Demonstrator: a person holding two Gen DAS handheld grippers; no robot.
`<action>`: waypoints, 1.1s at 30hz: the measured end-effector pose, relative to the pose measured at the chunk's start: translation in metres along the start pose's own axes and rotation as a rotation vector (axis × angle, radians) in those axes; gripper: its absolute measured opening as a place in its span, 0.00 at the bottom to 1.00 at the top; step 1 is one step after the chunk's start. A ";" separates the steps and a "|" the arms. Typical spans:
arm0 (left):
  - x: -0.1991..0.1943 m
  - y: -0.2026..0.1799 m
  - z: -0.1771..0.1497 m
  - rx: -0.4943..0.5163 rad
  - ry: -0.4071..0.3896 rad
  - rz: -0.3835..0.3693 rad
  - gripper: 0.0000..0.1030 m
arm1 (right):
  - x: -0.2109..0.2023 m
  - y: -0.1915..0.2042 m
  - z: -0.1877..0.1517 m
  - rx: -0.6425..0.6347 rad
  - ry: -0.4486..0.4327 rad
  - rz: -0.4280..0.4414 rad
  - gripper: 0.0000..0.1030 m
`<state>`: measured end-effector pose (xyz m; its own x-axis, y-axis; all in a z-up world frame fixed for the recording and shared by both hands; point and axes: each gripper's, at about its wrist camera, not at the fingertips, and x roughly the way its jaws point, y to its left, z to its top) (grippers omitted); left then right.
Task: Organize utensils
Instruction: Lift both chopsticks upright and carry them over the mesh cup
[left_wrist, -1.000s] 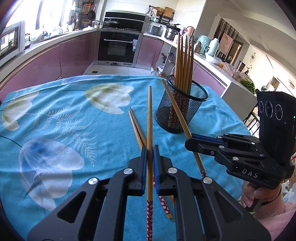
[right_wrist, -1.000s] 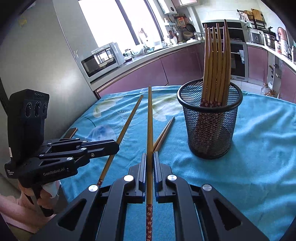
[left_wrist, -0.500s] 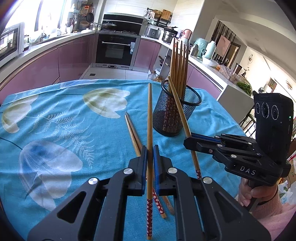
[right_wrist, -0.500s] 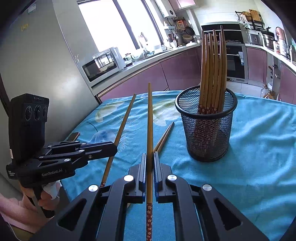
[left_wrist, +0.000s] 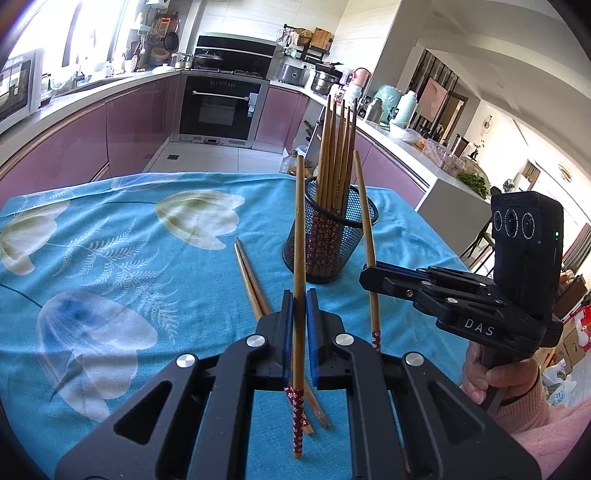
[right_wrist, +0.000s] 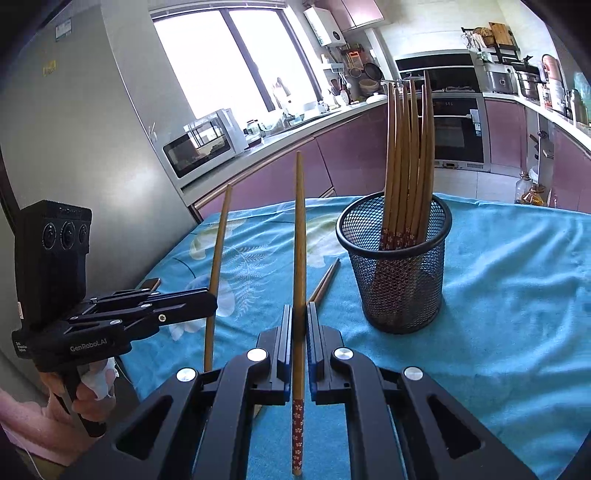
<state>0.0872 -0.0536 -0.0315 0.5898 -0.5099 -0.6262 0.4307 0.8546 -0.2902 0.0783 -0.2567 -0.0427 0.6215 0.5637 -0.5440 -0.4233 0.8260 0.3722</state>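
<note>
The left gripper (left_wrist: 299, 306) is pinching one wooden chopstick (left_wrist: 298, 229) upright; the right gripper (right_wrist: 299, 325) is pinching another chopstick (right_wrist: 299, 236). Both are hovering above the desk (left_wrist: 110, 236) beside the mesh holder (right_wrist: 402, 288), near its far edge, two loose chopsticks (left_wrist: 251, 284) lying alongside.

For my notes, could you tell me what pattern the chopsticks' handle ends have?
Red with small white flowers, clearest in the right wrist view.

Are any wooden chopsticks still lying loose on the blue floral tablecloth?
Yes, two wooden chopsticks lie side by side on the blue floral tablecloth, left of the black mesh holder.
</note>
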 end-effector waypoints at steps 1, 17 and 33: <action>-0.001 0.000 0.001 0.000 -0.003 -0.004 0.07 | -0.001 -0.001 0.000 0.002 -0.004 0.001 0.06; -0.019 -0.006 0.016 -0.001 -0.053 -0.055 0.07 | -0.025 -0.011 0.018 0.006 -0.085 -0.010 0.06; -0.024 -0.012 0.049 0.007 -0.125 -0.065 0.07 | -0.055 -0.013 0.050 -0.034 -0.185 -0.039 0.06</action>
<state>0.1015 -0.0562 0.0229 0.6410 -0.5728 -0.5109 0.4754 0.8189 -0.3217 0.0828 -0.2986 0.0193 0.7474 0.5239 -0.4086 -0.4166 0.8486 0.3261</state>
